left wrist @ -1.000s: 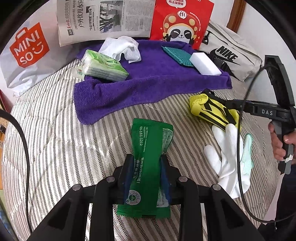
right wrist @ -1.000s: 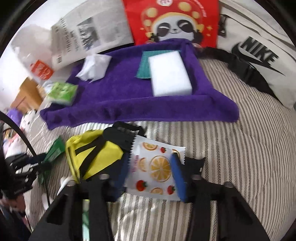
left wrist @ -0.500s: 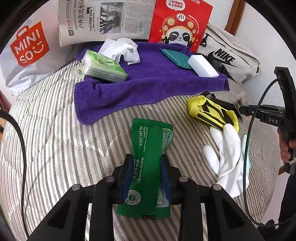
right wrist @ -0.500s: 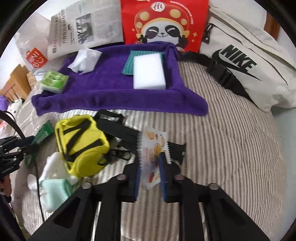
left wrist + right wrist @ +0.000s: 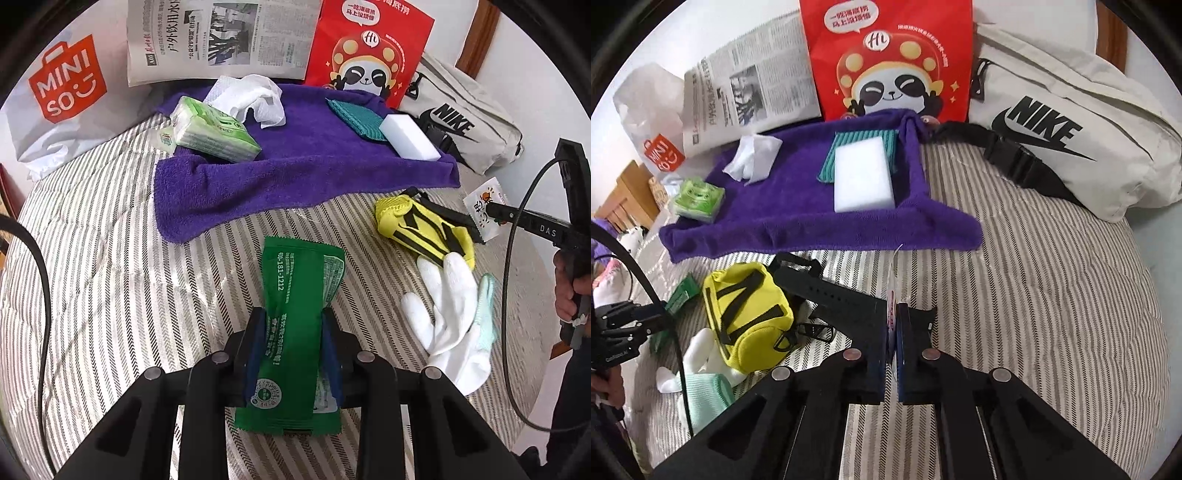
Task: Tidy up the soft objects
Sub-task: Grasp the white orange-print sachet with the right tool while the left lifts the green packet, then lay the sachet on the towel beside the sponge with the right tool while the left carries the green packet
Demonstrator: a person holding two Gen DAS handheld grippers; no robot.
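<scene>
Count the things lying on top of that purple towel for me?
4: green tissue pack at its left edge, crumpled white tissue behind it, teal cloth and white sponge at the right.

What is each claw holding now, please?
Left claw: closed on green wipes packet.
Right claw: closed on fruit-print sachet.

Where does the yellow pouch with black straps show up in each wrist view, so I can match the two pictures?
Left wrist view: the yellow pouch lies right of centre on the striped bedding, just above the white glove.
Right wrist view: the pouch sits lower left, left of the right claw.
Shared landmark: the purple towel with the white sponge on it.
</scene>
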